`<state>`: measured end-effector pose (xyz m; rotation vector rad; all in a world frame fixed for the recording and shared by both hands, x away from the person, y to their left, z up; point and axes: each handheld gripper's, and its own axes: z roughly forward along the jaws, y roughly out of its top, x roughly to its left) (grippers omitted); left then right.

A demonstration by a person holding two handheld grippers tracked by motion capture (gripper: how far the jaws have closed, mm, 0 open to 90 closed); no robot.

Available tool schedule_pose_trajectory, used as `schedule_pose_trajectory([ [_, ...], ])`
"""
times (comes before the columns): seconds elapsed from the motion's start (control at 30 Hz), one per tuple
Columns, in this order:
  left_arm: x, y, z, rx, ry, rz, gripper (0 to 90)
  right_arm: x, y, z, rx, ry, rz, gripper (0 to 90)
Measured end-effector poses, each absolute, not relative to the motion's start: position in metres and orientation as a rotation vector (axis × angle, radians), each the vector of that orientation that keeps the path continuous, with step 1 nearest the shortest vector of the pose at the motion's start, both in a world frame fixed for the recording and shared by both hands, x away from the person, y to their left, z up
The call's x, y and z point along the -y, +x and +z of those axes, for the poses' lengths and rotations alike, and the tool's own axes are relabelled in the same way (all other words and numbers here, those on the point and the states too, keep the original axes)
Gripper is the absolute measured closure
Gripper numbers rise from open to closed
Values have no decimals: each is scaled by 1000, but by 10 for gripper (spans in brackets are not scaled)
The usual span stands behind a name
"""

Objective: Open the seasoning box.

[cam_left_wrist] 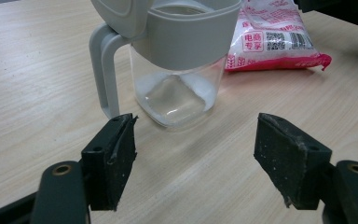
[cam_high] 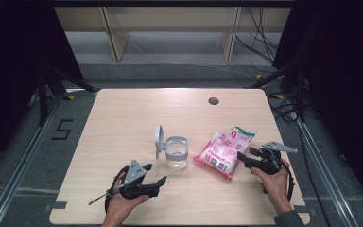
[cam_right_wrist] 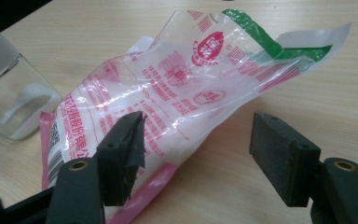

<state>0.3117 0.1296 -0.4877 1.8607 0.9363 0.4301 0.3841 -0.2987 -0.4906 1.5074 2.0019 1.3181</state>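
Left tool and right tool (both hand-held) gape wide

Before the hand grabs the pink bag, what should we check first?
1. Right gripper open: ok, jaws stand wide apart.
2. Pink-and-white bag lined up: ok, its edge lies by the right gripper's jaws, not pinched yet.
3. Bag top open: ok, it is torn open at the green strip.
4. Clear jar ready: ok, upright with its grey lid flipped up.
5. Left gripper free: ok, open, holding nothing, just short of the jar.
6. Powder still in the bag: cannot tell how much.
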Motion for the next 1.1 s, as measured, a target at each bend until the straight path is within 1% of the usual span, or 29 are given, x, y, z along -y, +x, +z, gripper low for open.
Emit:
schedule_pose_trajectory([
  [0.1,-130,313,-488,-933,1859,429,288,301,389,-492,-2006,1503,1328,357],
  [0.13,-132,313,-488,-933,1883,442,287,298,388,-492,-1985,1557,1352,357],
  [0.17,-130,313,-489,-932,1872,431,288,301,392,-495,-1991,1487,1353,355],
  [0.2,-130,313,-488,-936,1878,430,288,299,391,-494,-1980,1546,1323,353],
  [0.33,-128,313,-490,-925,1880,420,287,300,397,-497,-2000,1521,1366,347],
  [0.4,-128,313,-490,-928,1886,426,287,296,398,-497,-1975,1591,1376,343],
  [0.47,-128,314,-491,-930,1874,420,287,298,401,-498,-2009,1530,1370,338],
  [0.5,-128,314,-492,-936,1862,419,287,297,402,-499,-2008,1533,1353,335],
  [0.53,-130,315,-491,-937,1893,435,288,293,401,-498,-1990,1589,1367,334],
  [0.6,-129,315,-491,-938,1873,424,288,293,406,-502,-2015,1517,1362,333],
  [0.8,-128,314,-492,-945,1872,415,286,284,411,-505,-2032,1540,1375,317],
  [0.83,-128,314,-492,-942,1882,420,286,283,413,-506,-2026,1543,1352,317],
  [0.87,-128,314,-492,-942,1887,423,287,281,412,-504,-2019,1622,1356,320],
  [0.93,-128,314,-492,-943,1882,419,286,283,418,-508,-2020,1569,1356,321],
  [1.03,-128,314,-492,-946,1881,423,286,282,421,-508,-2035,1595,1339,333],
  [1.07,-129,315,-492,-924,1890,426,286,283,423,-508,-2031,1597,1344,339],
  [1.1,-128,315,-492,-944,1864,410,286,283,425,-509,-2021,1582,1334,345],
])
